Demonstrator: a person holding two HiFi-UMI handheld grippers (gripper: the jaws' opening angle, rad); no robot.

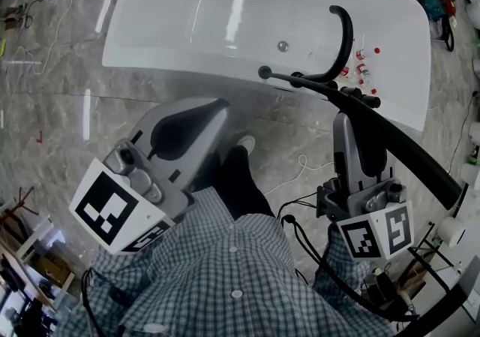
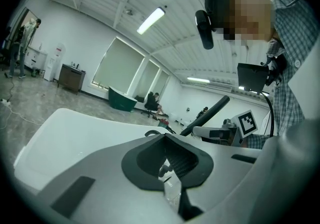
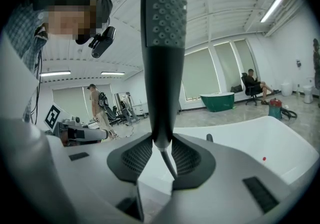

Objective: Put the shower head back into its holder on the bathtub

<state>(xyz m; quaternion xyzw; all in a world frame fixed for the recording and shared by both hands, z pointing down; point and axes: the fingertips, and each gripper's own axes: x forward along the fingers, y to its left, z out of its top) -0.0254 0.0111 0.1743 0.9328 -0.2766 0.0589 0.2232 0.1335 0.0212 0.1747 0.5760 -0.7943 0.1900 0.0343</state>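
**Shower head [image 1: 405, 149] held just off the tub's [image 1: 187, 73] near rim**
Right gripper [image 1: 343, 119] clamps its narrow handle end by the hose, probably aiming that end at the rim fittings. Left gripper [image 1: 219, 107] is closed on nothing, off to the side.

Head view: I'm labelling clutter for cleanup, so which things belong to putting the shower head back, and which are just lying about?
Job:
- shower head, clamped in the right hand-held gripper
- bathtub
- black fixture on its rim

Lying about:
- small red-capped bottles on the rim
- white cable on the floor
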